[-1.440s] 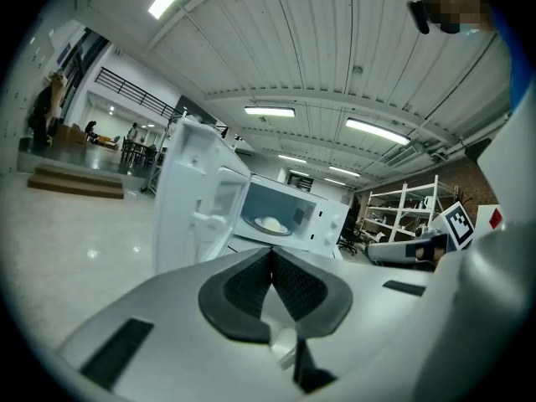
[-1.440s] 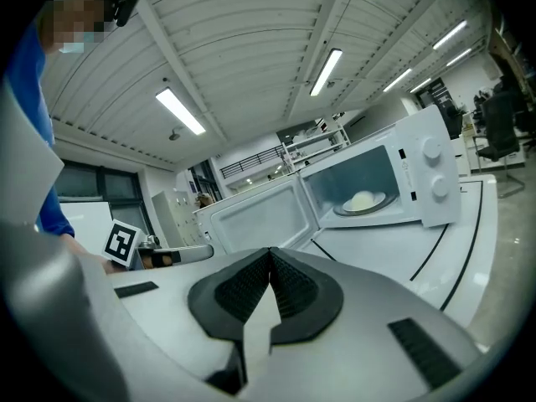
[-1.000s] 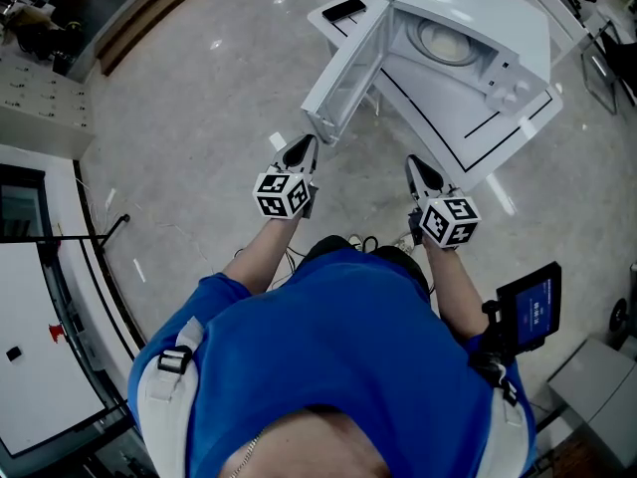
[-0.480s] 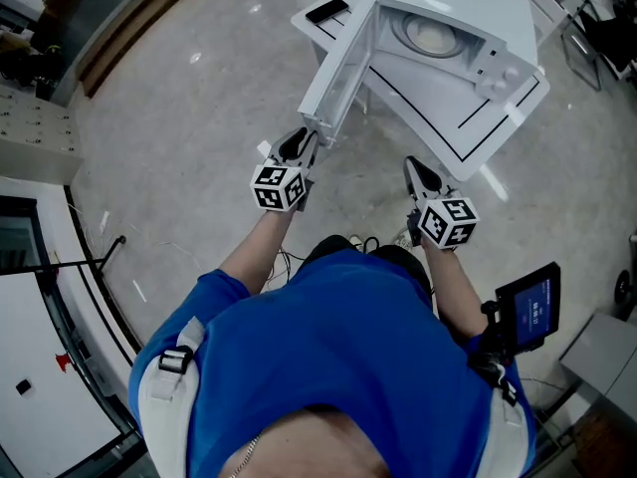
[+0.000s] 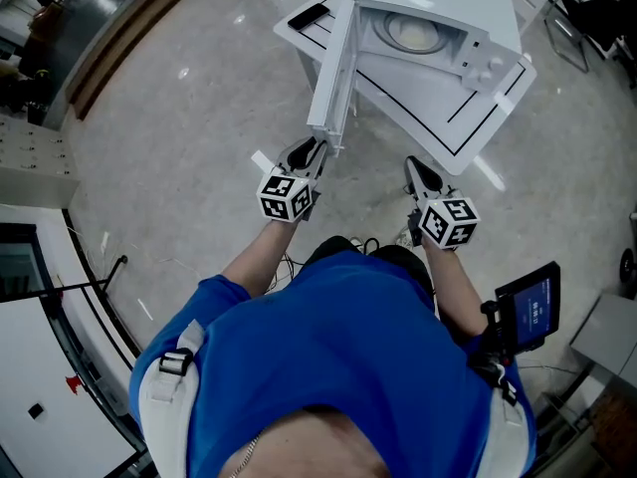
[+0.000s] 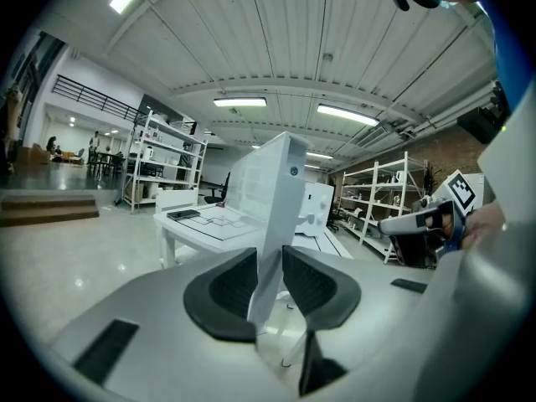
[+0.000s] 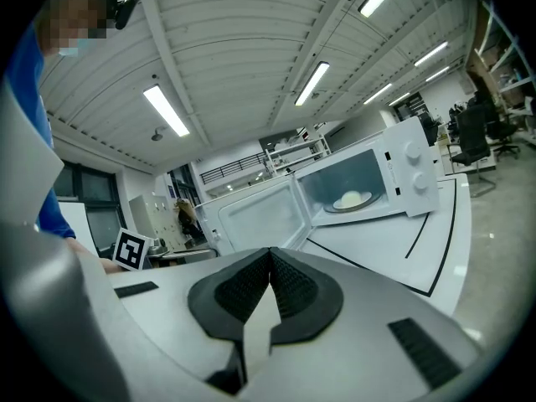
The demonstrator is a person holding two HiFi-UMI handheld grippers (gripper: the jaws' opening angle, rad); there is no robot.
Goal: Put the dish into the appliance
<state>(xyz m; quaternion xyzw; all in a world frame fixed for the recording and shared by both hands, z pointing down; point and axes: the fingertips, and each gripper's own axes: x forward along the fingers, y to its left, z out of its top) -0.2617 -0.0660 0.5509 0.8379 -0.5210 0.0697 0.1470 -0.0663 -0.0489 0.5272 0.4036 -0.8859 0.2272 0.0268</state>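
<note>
The white microwave (image 5: 468, 63) stands on a white table (image 5: 438, 127) with its door (image 5: 333, 78) swung out toward me. A pale dish (image 5: 410, 34) lies on the turntable inside, and it also shows in the right gripper view as dish (image 7: 352, 199). My left gripper (image 5: 307, 150) is at the door's lower free corner. In the left gripper view the door's edge (image 6: 272, 191) fills the gap between the pads of the left gripper (image 6: 270, 262). My right gripper (image 5: 418, 170) hangs in front of the table, shut and empty, and points at the oven (image 7: 402, 174).
A black phone (image 5: 311, 15) lies on the table left of the microwave. A small screen (image 5: 528, 307) is strapped at my right hip. Shelving racks (image 6: 159, 166) stand farther off on the polished floor. Black lines are marked on the tabletop.
The door has swung partway in from its widest position. My left gripper followed it to the right and now has the door's edge between its jaws. The right gripper stayed put.
</note>
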